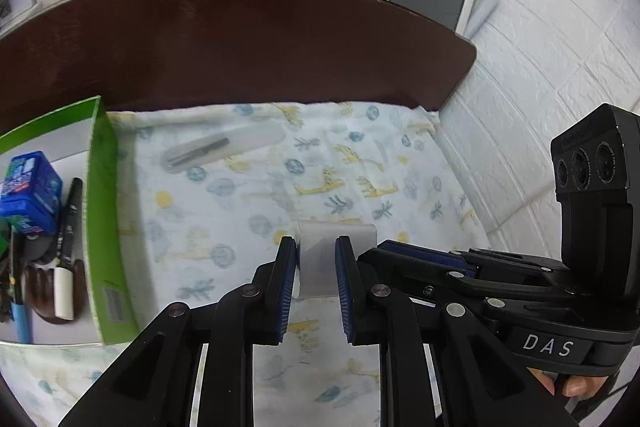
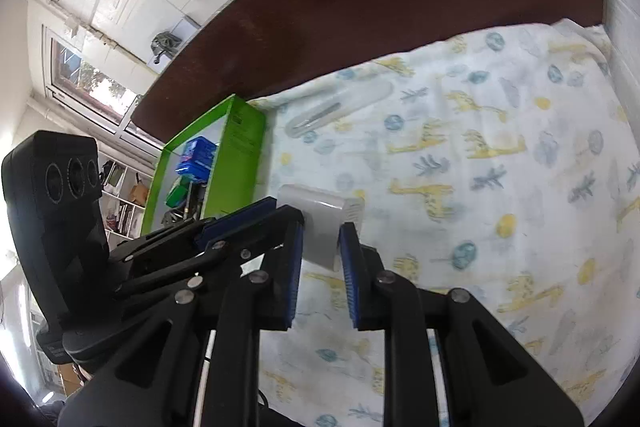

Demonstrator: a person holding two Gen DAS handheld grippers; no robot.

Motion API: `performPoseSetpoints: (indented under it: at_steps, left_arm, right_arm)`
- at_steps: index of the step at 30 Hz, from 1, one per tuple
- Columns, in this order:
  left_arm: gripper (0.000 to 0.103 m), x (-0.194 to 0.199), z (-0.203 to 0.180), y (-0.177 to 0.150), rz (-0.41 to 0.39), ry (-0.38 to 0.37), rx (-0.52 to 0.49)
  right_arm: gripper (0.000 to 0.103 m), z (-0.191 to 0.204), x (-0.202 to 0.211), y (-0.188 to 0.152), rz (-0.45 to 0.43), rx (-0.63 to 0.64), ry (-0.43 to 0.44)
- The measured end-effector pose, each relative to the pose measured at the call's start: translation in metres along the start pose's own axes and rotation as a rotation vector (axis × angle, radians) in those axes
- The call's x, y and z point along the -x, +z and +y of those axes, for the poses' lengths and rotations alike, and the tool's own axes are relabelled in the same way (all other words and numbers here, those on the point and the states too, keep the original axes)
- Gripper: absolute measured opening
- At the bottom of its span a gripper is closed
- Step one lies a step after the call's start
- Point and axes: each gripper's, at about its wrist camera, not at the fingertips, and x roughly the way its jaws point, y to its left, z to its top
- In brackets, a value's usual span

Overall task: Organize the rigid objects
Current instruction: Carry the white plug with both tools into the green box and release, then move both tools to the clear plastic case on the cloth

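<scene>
Small pale grey-white block (image 1: 336,247), rounded corners, smooth faces with a vented or slotted end face visible from the right wrist view (image 2: 328,223), sits on the giraffe-print sheet (image 1: 248,195) of the bed, right of the green box (image 1: 102,227). Both grippers are on it: left gripper (image 1: 316,267) fingers (image 1: 286,267) and right gripper (image 2: 322,247) fingers (image 2: 348,255) each straddle the block, blue pads close to its sides; can't tell if either is actually clamped. A clear capsule-shaped case (image 1: 224,149) holding a dark tool lies farther back near the brown headboard (image 1: 240,39).
</scene>
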Motion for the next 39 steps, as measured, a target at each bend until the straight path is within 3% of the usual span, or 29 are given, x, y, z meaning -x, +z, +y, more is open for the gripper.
performPoseSetpoints:
  at_steps: [10, 18, 24, 29, 34, 39]
  left_arm:
    - [0.018, 0.083, 0.101, -0.011, -0.131, 0.111, 0.13]
    - [0.018, 0.102, 0.17, -0.029, -0.127, 0.155, 0.241]
    - [0.018, 0.086, 0.192, -0.045, -0.08, 0.129, 0.295]
    - [0.018, 0.092, 0.197, -0.045, -0.101, 0.119, 0.315]
    - [0.018, 0.098, 0.187, -0.032, -0.122, 0.123, 0.303]
    - [0.018, 0.086, 0.151, -0.012, -0.115, 0.093, 0.246]
  right_arm:
    - [0.022, 0.113, -0.052, 0.016, 0.037, 0.176, 0.106]
    - [0.023, 0.173, -0.118, 0.018, 0.135, 0.232, 0.153]
    - [0.023, 0.178, -0.152, 0.015, 0.216, 0.221, 0.121]
    - [0.022, 0.175, -0.156, 0.014, 0.239, 0.206, 0.13]
    - [0.022, 0.164, -0.134, 0.02, 0.19, 0.203, 0.113]
    - [0.022, 0.129, -0.102, 0.031, 0.124, 0.164, 0.074]
